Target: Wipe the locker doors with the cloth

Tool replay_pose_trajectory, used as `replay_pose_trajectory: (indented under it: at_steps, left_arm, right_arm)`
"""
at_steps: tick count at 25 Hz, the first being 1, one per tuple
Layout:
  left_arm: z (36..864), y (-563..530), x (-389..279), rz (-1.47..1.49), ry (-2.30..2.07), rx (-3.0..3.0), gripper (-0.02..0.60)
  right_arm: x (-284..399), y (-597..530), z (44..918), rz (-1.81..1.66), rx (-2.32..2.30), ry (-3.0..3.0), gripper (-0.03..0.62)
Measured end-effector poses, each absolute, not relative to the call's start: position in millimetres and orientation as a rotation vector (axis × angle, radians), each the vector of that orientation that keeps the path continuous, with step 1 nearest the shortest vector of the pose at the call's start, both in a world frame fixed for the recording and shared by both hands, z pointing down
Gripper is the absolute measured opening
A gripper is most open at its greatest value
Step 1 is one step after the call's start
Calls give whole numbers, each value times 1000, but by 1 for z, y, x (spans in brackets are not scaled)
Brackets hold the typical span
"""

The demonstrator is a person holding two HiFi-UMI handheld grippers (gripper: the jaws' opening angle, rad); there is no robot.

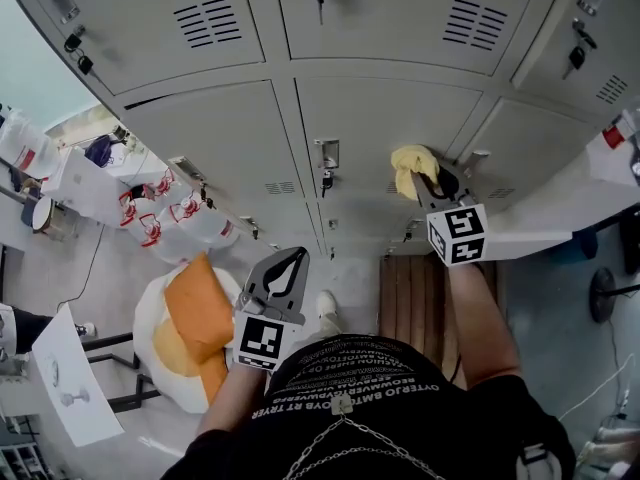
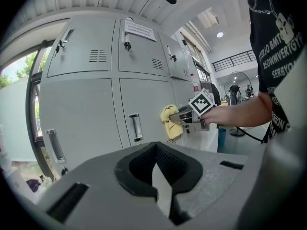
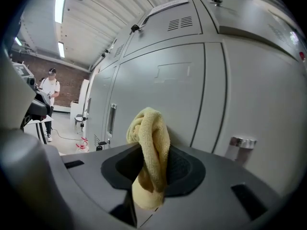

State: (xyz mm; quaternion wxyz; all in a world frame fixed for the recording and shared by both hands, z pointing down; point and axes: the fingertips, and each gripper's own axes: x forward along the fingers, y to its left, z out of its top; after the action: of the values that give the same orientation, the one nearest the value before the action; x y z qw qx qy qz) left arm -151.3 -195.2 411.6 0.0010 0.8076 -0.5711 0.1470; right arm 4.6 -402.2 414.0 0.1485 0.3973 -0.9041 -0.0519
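Our right gripper [image 1: 428, 186] is clenched on the yellow cloth [image 1: 411, 165]. The cloth bunches out beyond the jaws, against a grey locker door [image 1: 380, 118], right of its handle [image 1: 327, 155]. Our left gripper [image 1: 290, 266] hangs nearer us, jaws together, empty.

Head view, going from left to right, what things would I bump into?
White bags with red print → orange cushion → left gripper → locker door handle → yellow cloth, pinched in the right gripper.
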Motion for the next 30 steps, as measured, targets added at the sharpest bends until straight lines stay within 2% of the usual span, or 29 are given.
replay_pose_trajectory:
  at_steps: [5, 11, 17, 30]
  left_arm:
    - [415, -195, -148, 470, -1784, 2535, 6]
    - [416, -194, -141, 465, -1773, 2539, 6]
    - [415, -192, -147, 457, -1814, 2514, 6]
    - [412, -186, -165, 439, -1886, 2449, 6]
  right_arm:
    - [39, -411, 417, -107, 1218, -2561, 110]
    - [49, -403, 420, -117, 1231, -2551, 110]
    - [-1, -364, 427, -178, 1022, -2665, 110]
    - [-134, -327, 520, -191, 517, -2584, 110]
